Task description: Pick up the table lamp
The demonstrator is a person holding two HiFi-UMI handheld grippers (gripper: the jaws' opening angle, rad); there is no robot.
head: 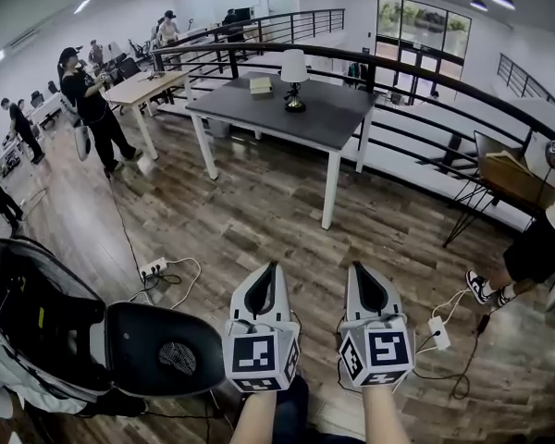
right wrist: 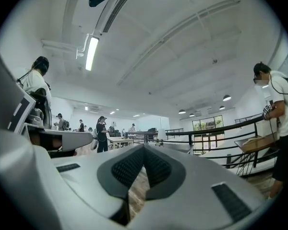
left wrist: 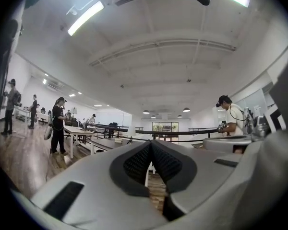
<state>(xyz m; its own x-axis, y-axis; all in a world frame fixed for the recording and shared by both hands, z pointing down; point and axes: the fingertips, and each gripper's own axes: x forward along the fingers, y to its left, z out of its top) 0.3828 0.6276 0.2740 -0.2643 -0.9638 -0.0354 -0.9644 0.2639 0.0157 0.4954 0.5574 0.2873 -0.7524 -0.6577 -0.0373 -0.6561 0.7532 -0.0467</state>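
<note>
Nearest, the left claw (head: 270, 266) and the right claw (head: 356, 266) are held level and side by side low in the head view, both pointing toward the far end of the room. Each has its jaws pressed fully together with nothing between them. The table lamp (head: 294, 77), with a white shade on a dark base, stands upright well beyond them on the far part of a dark grey tabletop (head: 338, 123). Just left of the lamp lies a small stack of books (head: 260, 84). A black railing (head: 416, 67) runs behind and to the right of that tabletop. Wooden floor (head: 259, 211) lies between the claws and the tabletop's white legs. To the far left, a person in black (head: 91, 109) stands beside a light wooden table (head: 146, 86). At the near left is a black office chair (head: 162, 350), with a white power strip (head: 153, 268) on the floor just beyond it. At the right edge stands a person in a white shirt (head: 550, 229) and dark shorts.
</note>
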